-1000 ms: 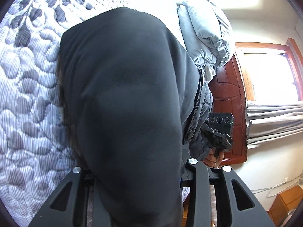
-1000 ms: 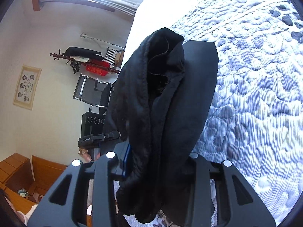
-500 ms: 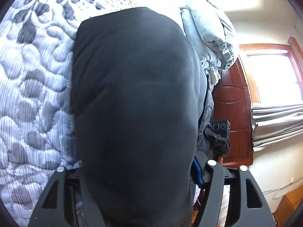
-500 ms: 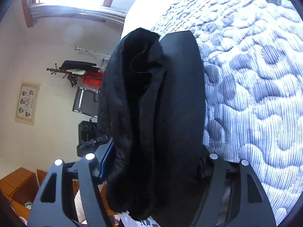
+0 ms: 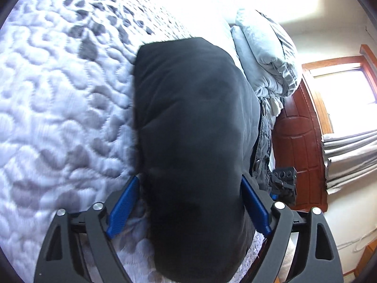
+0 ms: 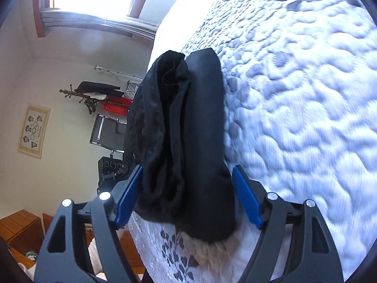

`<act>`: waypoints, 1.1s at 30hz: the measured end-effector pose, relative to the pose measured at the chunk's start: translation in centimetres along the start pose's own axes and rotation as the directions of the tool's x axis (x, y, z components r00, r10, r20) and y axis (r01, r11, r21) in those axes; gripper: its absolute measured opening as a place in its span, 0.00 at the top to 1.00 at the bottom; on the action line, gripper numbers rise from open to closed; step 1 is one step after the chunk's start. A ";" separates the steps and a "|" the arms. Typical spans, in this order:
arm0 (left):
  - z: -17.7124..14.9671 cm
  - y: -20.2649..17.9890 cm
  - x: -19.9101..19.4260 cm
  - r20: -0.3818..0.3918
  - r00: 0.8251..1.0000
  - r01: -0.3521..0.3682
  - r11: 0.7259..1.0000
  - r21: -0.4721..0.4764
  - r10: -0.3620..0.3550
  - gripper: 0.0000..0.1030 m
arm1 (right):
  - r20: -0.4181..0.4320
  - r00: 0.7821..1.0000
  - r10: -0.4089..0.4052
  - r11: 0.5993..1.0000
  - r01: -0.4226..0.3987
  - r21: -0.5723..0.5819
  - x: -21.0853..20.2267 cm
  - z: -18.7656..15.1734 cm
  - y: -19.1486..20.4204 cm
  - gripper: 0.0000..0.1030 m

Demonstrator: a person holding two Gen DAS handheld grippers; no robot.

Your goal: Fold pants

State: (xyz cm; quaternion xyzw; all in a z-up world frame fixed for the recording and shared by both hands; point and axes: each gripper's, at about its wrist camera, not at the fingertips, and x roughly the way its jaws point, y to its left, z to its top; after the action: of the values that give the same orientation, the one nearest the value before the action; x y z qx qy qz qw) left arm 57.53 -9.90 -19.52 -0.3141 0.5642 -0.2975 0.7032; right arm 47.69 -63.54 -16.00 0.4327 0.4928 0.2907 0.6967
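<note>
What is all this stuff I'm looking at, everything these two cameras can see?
black fabric pants: one, black, folded on the bed between both grippers
white-and-grey quilted bedspread: one, covers the bed under the pants
pale blue bundled duvet: one, far end of the bed
red-brown wooden door: one, beside the bed
wood-framed window: one, with grey curtain below
framed wall picture: one, cream, on the wall
wooden coat rack: one, dark clothes on it
black mesh chair: one, below the rack
left gripper: black, blue pads, open around the pants
right gripper: same, open
</note>
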 end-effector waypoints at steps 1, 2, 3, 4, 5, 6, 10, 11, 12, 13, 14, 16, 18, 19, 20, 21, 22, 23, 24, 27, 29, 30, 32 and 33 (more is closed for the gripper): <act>-0.3 0.2 -0.4 0.010 1.000 -0.008 1.000 -0.006 0.008 0.14 | 0.002 1.000 -0.010 1.000 0.010 0.000 -0.4 -0.4 0.2 0.24; -0.5 0.3 -0.8 0.022 1.000 -0.017 1.000 -0.012 0.017 0.13 | 0.004 1.000 -0.022 1.000 0.022 0.001 -0.7 -0.8 0.2 0.23; -0.9 0.4 -1.4 0.039 0.999 -0.032 0.999 -0.020 0.033 0.12 | 0.005 0.999 -0.043 0.999 0.043 0.000 -1.1 -1.3 0.3 0.23; -1.2 0.5 -1.9 0.053 0.997 -0.046 0.999 -0.026 0.047 0.12 | 0.005 0.998 -0.059 0.998 0.059 -0.003 -1.4 -1.8 0.3 0.23; -1.7 0.5 -2.5 0.075 0.995 -0.070 0.997 -0.034 0.072 0.08 | 0.006 0.997 -0.077 0.997 0.077 -0.006 -1.7 -2.3 0.4 0.22; -2.1 0.6 -3.0 0.088 0.992 -0.087 0.995 -0.044 0.091 0.05 | 0.011 0.995 -0.100 0.995 0.100 -0.003 -2.0 -3.0 0.3 0.21; -4.4 1.4 -5.1 0.141 0.982 -0.112 0.988 -0.110 0.127 0.04 | 0.045 0.990 -0.135 0.991 0.136 0.000 -3.4 -6.2 1.1 0.13; -4.9 1.6 -5.5 0.148 0.979 -0.124 0.984 -0.125 0.143 0.04 | 0.055 0.986 -0.156 0.988 0.156 -0.003 -3.6 -7.1 1.3 0.12; -5.9 1.9 -6.1 0.161 0.975 -0.130 0.983 -0.133 0.151 0.04 | 0.065 0.983 -0.171 0.985 0.172 -0.004 -3.8 -8.0 1.7 0.12; -6.6 1.9 -6.5 0.173 0.973 -0.129 0.983 -0.127 0.150 0.04 | 0.072 0.981 -0.181 0.983 0.182 -0.001 -4.0 -9.0 1.8 0.11; -7.4 1.7 -6.9 0.186 0.969 -0.142 0.984 -0.112 0.161 0.04 | 0.075 0.978 -0.195 0.981 0.195 0.007 -4.1 -10.0 1.9 0.11; -8.5 1.2 -7.4 0.197 0.958 -0.194 0.977 -0.086 0.208 0.04 | 0.082 0.968 -0.238 0.971 0.237 0.022 -4.0 -11.6 2.1 0.11; -10.0 0.5 -7.7 0.194 0.946 -0.254 0.966 -0.050 0.259 0.04 | 0.098 0.957 -0.275 0.962 0.273 0.028 -4.0 -13.3 2.6 0.10; -10.6 0.1 -7.7 0.186 0.941 -0.281 0.959 -0.032 0.282 0.04 | 0.102 0.949 -0.299 0.954 0.297 0.031 -3.9 -14.0 2.7 0.09; -11.2 -0.4 -7.6 0.173 0.934 -0.314 0.949 -0.012 0.311 0.04 | 0.106 0.940 -0.325 0.946 0.323 0.033 -3.9 -14.6 2.9 0.09; -12.1 -0.7 -7.4 0.161 0.926 -0.348 0.937 0.012 0.342 0.04 | 0.113 0.927 -0.359 0.933 0.357 0.032 -3.6 -15.1 3.5 0.09; -12.9 -1.1 -7.3 0.154 0.916 -0.379 0.925 0.034 0.370 0.04 | 0.120 0.913 -0.390 0.921 0.389 0.034 -3.3 -15.4 3.9 0.09; -13.4 -1.5 -7.2 0.150 0.907 -0.404 0.913 0.050 0.393 0.04 | 0.127 0.900 -0.418 0.908 0.416 0.039 -3.1 -16.0 4.1 0.08; -14.2 -1.8 -7.1 0.145 0.893 -0.439 0.896 0.068 0.427 0.04 | 0.129 0.885 -0.448 0.894 0.446 0.043 -3.0 -16.4 4.3 0.07; -16.2 -2.7 -6.7 0.140 0.862 -0.502 0.861 0.088 0.488 0.04 | 0.126 0.826 -0.550 0.834 0.550 0.035 -2.2 -17.7 5.2 0.06; -17.1 -3.1 -6.5 0.151 0.845 -0.528 0.845 0.090 0.512 0.04 | 0.121 0.791 -0.599 0.799 0.601 0.024 -1.6 -18.8 5.7 0.06; -17.5 -3.3 -6.5 0.156 0.839 -0.537 0.840 0.082 0.521 0.04 | 0.119 0.771 -0.626 0.778 0.628 0.020 -1.1 -19.4 6.1 0.06; -18.3 -3.3 -6.4 0.152 0.841 -0.533 0.844 0.058 0.520 0.04 | 0.105 0.741 -0.663 0.746 0.666 0.006 -0.1 -20.7 6.4 0.04; -18.8 -3.4 -6.3 0.150 0.845 -0.525 0.850 0.048 0.514 0.04 | 0.105 0.728 -0.678 0.732 0.681 0.002 0.2 -21.2 6.6 0.04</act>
State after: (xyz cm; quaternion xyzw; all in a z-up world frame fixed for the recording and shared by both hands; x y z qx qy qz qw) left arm 37.73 -9.11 -16.20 -0.1374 0.5668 -0.0991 0.8063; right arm 27.96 -53.65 -13.22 0.2233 0.5765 0.0032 0.7860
